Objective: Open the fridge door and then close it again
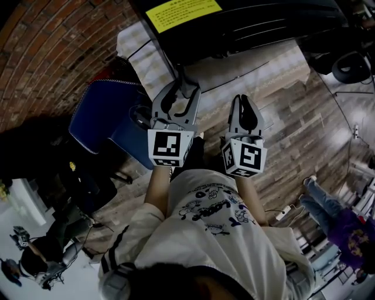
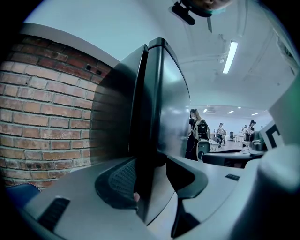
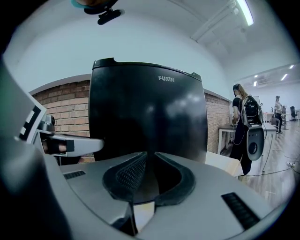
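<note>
Tall black fridge [image 3: 147, 112] stands by the brick wall [image 2: 42, 117], dead ahead of both hands. Here the left hand-held gripper [image 2: 151, 164] is released, jaws wide, straddling the door edge [image 2: 151, 93], which runs upright. Left pad just beside it, right jaw apart. Meanwhile the right hand-held gripper [image 3: 149, 157] is clenched, empty, facing the door front, not touching. Left is nearer; the opening pull probably comes back toward the person.

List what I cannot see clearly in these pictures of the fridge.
1. Yellow label, head view: print too small to read.
2. Fridge inside, every view: hidden behind its door.
3. Fridge bottom, right gripper view: hidden behind the right claw.
</note>
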{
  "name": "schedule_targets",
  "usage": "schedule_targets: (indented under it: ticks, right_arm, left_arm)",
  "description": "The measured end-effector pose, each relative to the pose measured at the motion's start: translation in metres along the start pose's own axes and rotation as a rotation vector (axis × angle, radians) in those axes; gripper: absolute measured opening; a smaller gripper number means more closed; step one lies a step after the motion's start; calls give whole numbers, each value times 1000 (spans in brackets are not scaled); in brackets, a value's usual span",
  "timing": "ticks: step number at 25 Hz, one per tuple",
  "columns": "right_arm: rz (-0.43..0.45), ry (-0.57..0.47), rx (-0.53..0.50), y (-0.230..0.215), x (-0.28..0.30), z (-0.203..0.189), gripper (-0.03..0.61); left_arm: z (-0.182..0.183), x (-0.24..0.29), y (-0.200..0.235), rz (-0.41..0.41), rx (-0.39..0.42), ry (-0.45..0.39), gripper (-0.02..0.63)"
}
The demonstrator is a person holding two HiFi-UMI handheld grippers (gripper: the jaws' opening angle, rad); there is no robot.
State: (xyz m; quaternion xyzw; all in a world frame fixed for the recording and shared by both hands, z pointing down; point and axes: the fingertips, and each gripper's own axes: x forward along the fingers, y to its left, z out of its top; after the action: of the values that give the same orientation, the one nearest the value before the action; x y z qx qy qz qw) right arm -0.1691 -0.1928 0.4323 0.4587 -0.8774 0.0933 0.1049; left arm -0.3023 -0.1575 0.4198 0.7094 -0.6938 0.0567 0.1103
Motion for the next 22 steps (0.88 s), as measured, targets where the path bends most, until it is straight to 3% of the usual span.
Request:
schedule_targets:
  ticks: [22]
  right_arm:
    - [42,-18,23,-43,-27,3,63]
  left_arm:
    - [-2,-3,-11,74,2,7,210]
